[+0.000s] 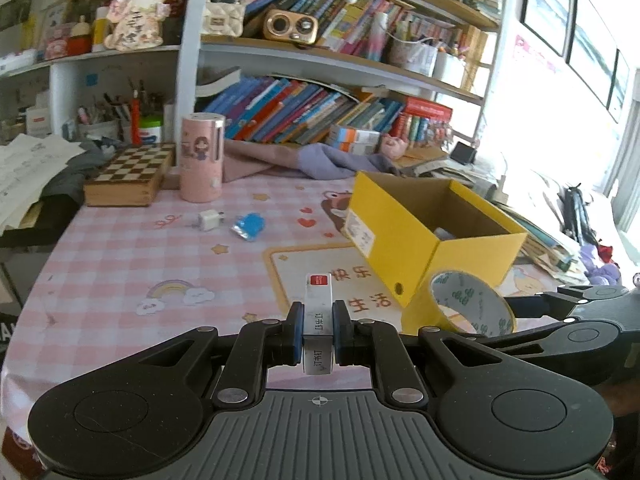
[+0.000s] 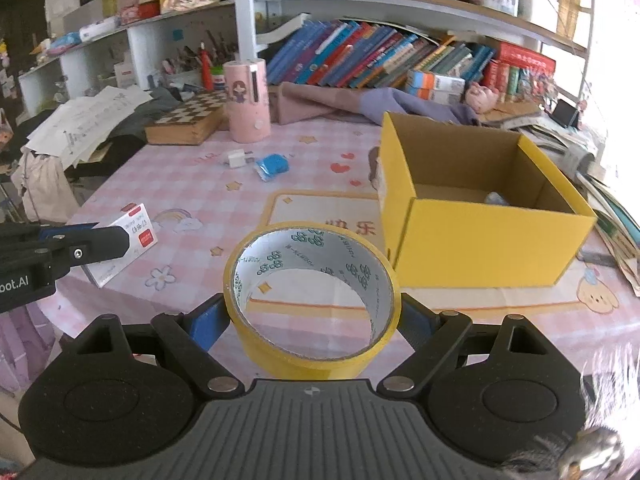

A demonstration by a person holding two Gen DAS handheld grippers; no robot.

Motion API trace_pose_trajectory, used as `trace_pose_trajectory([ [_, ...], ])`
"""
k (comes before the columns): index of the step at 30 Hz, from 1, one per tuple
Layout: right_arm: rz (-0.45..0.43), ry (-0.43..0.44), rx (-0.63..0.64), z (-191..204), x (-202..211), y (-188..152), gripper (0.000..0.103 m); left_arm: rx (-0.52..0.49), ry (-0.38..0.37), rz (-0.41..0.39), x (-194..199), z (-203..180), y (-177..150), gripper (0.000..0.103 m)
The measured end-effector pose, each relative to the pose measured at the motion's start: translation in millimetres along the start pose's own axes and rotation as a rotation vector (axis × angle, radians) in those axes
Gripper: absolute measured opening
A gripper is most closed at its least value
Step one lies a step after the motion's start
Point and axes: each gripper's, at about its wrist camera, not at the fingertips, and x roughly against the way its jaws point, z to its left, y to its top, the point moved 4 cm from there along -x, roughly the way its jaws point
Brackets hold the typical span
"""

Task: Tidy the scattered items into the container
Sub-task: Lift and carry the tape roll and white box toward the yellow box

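Mid-task: left gripper (image 1: pixel 317 330) jaws clamp the staple box (image 1: pixel 318 312), right gripper (image 2: pixel 316 316) jaws clamp the tape roll (image 2: pixel 314 300). One item visible in the yellow box (image 2: pixel 480 248); charger plug (image 2: pixel 237 159) and blue packet (image 2: pixel 272 166) remain on the bench (image 2: pixel 180 184).

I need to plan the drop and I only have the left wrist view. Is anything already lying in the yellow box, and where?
Observer: Yes. In the right wrist view a small pale bluish item lies on the floor of the yellow box, by the far wall.
Operator: I see only the edge of the tape roll. How is it held?
Observer: The right gripper is shut on the yellow tape roll, its blue pads pressing the outer sides, the hole facing up and forward.
Operator: And my own gripper from outside?
Observer: The left gripper holds the small white box with a red label, above the tablecloth, left of the tape.
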Motion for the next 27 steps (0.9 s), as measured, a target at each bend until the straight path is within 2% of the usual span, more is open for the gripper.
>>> trace_pose_trajectory([
  [27,-0.009,-0.238,-0.204,-92,54,-42,0.087,-0.174,-0.265,0.034,-38,-99,7,0.013],
])
